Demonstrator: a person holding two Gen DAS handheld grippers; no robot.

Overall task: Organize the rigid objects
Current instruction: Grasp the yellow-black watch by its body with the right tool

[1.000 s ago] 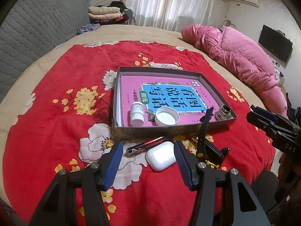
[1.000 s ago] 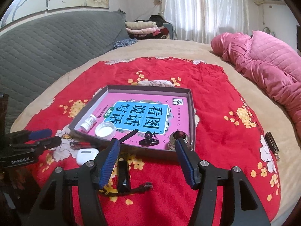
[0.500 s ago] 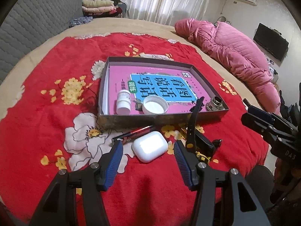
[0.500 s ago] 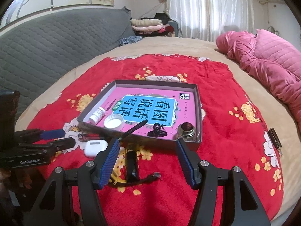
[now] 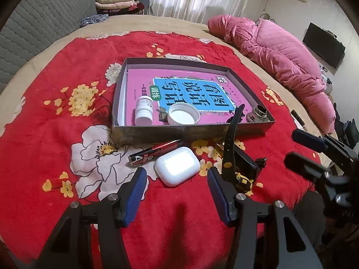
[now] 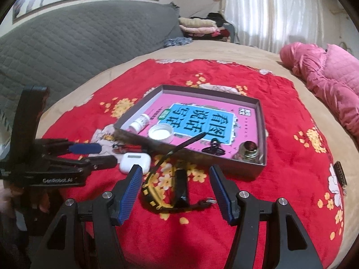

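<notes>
In the left wrist view, the left tool hangs open and empty over the white earbud case, which lies on the red blanket just in front of the box, beside a pen. It looks like the approach step; next, lower and close on the case. In the right wrist view, the right tool is likewise open and empty above the black watch, whose strap leans on the box edge.
</notes>
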